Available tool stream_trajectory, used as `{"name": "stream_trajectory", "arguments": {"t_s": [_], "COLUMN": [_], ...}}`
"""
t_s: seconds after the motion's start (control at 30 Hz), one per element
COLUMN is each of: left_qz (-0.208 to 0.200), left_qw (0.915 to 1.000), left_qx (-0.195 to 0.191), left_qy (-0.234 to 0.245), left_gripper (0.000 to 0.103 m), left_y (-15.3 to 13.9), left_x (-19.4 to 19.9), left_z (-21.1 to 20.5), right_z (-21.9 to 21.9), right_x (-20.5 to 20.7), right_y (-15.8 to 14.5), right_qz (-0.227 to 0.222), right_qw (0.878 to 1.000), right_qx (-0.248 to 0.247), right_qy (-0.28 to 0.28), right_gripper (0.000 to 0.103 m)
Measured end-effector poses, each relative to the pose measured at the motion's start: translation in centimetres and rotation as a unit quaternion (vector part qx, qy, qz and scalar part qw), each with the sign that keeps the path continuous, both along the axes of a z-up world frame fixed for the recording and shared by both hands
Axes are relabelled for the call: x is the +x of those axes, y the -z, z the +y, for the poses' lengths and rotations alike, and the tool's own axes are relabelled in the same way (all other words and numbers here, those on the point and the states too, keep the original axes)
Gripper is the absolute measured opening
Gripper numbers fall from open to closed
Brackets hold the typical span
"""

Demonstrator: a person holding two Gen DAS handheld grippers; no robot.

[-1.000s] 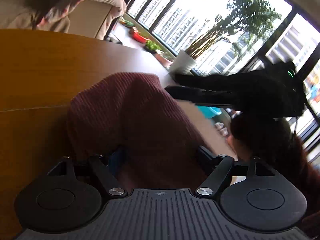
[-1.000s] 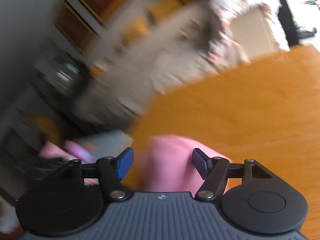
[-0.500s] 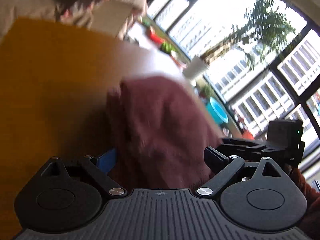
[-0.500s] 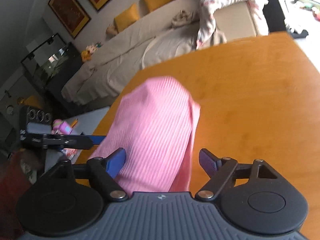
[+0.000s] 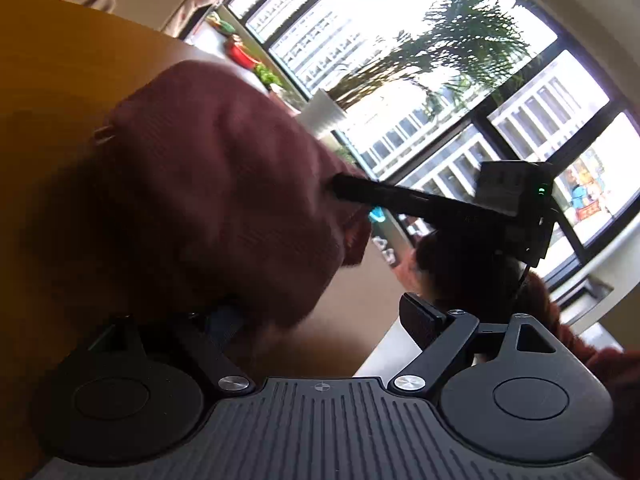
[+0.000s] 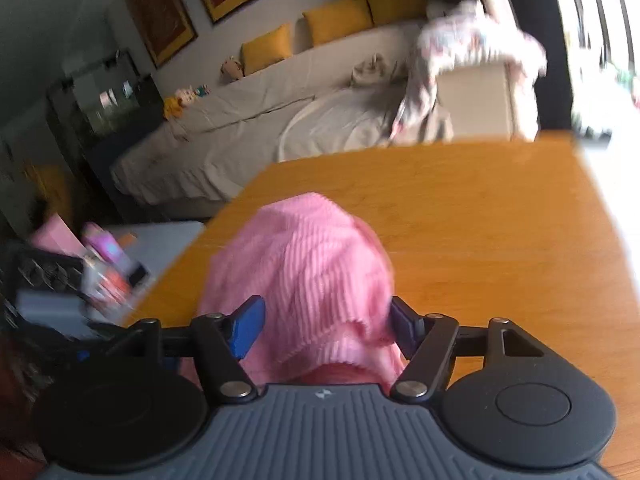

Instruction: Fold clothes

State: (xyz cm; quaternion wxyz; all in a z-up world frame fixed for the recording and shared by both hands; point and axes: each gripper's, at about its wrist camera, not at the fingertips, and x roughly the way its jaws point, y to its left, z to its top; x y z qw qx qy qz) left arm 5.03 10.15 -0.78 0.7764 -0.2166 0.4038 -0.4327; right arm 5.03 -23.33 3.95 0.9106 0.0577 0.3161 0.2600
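In the right wrist view, the right gripper [image 6: 324,326] stands with its jaws apart, the pink ribbed knit garment [image 6: 308,276] bunched between the two blue pads; whether the pads press the cloth cannot be determined. In the left wrist view, the left gripper [image 5: 320,320] has its jaws wide apart; the garment, which reads dark maroon against the window light, drapes over the near pad and is clear of the far pad. The right gripper appears again in that view, its fingers [image 5: 384,196] meeting the cloth edge. The garment is raised in a soft hump above the orange-brown wooden table [image 6: 480,216], its long axis running away from each camera toward the far table edge. Judged handling: light, limp and non-fragile; the ribbed knit stretches and gives good friction, so it is unlikely to slip but sags wherever unsupported. Take hold at a hem or folded edge, both grippers well apart along it. Beyond the table stands a grey covered sofa [image 6: 280,112].
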Motion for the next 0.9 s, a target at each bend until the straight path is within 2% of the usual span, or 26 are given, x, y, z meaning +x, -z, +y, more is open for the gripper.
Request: {"name": "stream_trajectory", "arguments": {"t_s": [0.07,0.1,0.17,0.27,0.33,0.37,0.43,0.47,0.53,0.6,0.7,0.77,0.9], "left_qz": [0.0,0.001,-0.005,-0.046,-0.055,-0.058,-0.051,-0.047,-0.045,-0.049,-0.066,-0.079,-0.078], "left_qw": [0.9977,0.9934,0.9794,0.9609,0.9591,0.9586,0.9625,0.9646,0.9693,0.9758,0.9859,0.99,0.9936], "left_qx": [0.001,-0.004,-0.022,-0.015,0.001,0.009,0.02,0.026,0.031,0.026,0.021,0.034,0.028], "left_qy": [-0.068,-0.115,-0.201,-0.273,-0.278,-0.279,-0.266,-0.258,-0.24,-0.211,-0.152,-0.112,-0.076], "left_gripper": [0.094,0.094,0.094,0.094,0.094,0.093,0.087,0.08,0.073,0.068,0.068,0.068,0.068], "left_y": [-0.6,-0.9,-1.5,-2.5,-2.5,-2.5,-1.8,-1.4,-1.0,-0.4,0.2,0.6,1.0], "left_x": [-0.3,-0.3,-0.2,-0.7,-0.9,-1.0,-1.1,-1.1,-1.4,-2.1,-2.9,-3.2,-2.6], "left_z": [3.0,4.6,7.4,8.7,8.2,7.9,7.0,6.5,5.8,4.7,1.3,-0.7,-2.5], "right_z": [1.1,1.8,4.2,8.3,10.9,11.6,12.6,12.3,10.2,8.1,8.7,9.1,9.9], "right_x": [-2.4,-3.5,-5.7,-6.9,-7.7,-7.7,-7.6,-7.2,-5.5,-3.8,-4.8,-5.4,-6.7], "right_y": [-1.0,-1.4,-1.4,1.1,2.7,3.8,5.4,5.0,3.1,1.1,2.3,3.1,4.8], "right_qz": [-0.078,-0.115,-0.169,-0.179,-0.185,-0.193,-0.213,-0.209,-0.154,-0.098,-0.128,-0.148,-0.187], "right_qw": [0.995,0.988,0.971,0.95,0.931,0.921,0.9,0.907,0.95,0.979,0.968,0.96,0.94], "right_qx": [-0.067,-0.096,-0.151,-0.22,-0.264,-0.292,-0.337,-0.325,-0.239,-0.151,-0.185,-0.208,-0.253], "right_qy": [-0.014,-0.026,-0.075,-0.134,-0.172,-0.173,-0.176,-0.167,-0.132,-0.096,-0.108,-0.116,-0.132], "right_gripper": [0.072,0.074,0.077,0.077,0.077,0.077,0.073,0.069,0.057,0.056,0.056,0.059,0.086]}}
